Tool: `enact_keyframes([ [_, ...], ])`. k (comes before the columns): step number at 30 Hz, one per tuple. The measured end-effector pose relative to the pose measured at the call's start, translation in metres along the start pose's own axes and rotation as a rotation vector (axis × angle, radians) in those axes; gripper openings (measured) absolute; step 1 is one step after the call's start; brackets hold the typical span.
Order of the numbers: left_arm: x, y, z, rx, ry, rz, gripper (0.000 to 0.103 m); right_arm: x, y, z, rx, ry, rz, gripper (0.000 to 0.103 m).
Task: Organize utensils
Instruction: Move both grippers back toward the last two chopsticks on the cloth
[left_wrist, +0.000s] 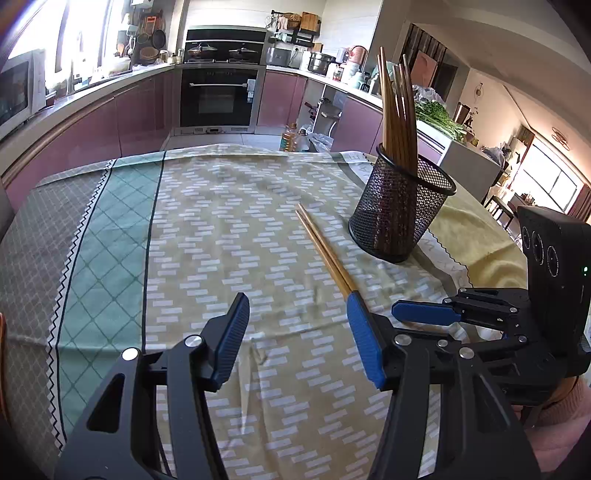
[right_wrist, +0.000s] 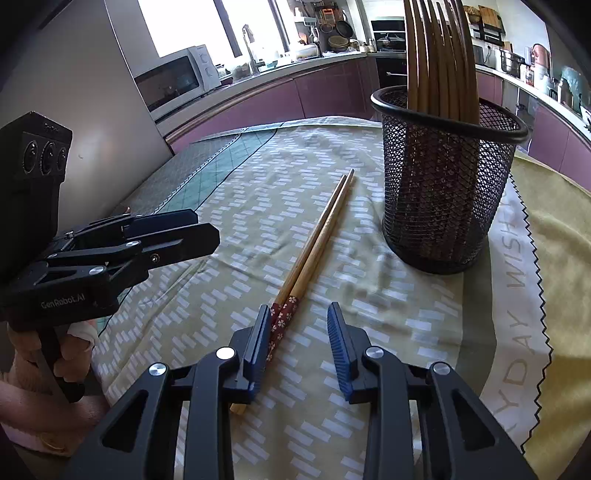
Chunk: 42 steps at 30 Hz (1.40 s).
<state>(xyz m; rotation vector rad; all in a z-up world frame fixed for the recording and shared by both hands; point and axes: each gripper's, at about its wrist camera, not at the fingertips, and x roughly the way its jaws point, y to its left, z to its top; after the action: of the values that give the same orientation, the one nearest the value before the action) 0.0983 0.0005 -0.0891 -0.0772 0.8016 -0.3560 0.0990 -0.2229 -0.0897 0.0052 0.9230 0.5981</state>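
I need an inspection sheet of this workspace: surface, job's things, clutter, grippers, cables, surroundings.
Surface: patterned tablecloth covers the table.
Job's things: chopstick pair lies flat beside the mesh holder, which holds more chopsticks upright.
Clutter: nothing seen.
Grippers: right gripper open around the pair's decorated ends; left gripper open over bare cloth.
Cables: nothing seen.
Surroundings: kitchen counters, oven, microwave.

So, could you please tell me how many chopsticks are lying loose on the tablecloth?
2: chopsticks side by side left of the mesh holder, decorated ends between the right gripper's jaws. More stand in the holder.
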Motion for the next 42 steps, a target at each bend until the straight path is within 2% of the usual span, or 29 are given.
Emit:
enact_keyframes([
  [16,0.008,-0.002,-0.003,0.004,0.016,-0.016,0.055,0.001,-0.007,0.001,0.032,0.005,-0.019,0.023],
  [24,0.025,-0.019,-0.004,0.048,0.063,-0.056,0.053,-0.007,-0.016,-0.003,0.060,0.009,-0.038,0.021],
  [33,0.052,-0.037,-0.004,0.078,0.136,-0.070,0.046,-0.014,-0.025,-0.009,0.068,0.011,-0.049,0.018],
  [40,0.057,-0.037,-0.001,0.078,0.143,-0.038,0.034,-0.012,-0.023,-0.006,0.054,0.014,-0.054,0.018],
  [42,0.057,-0.037,0.000,0.073,0.145,-0.037,0.034,-0.011,-0.023,-0.003,0.051,0.013,-0.054,0.018],
])
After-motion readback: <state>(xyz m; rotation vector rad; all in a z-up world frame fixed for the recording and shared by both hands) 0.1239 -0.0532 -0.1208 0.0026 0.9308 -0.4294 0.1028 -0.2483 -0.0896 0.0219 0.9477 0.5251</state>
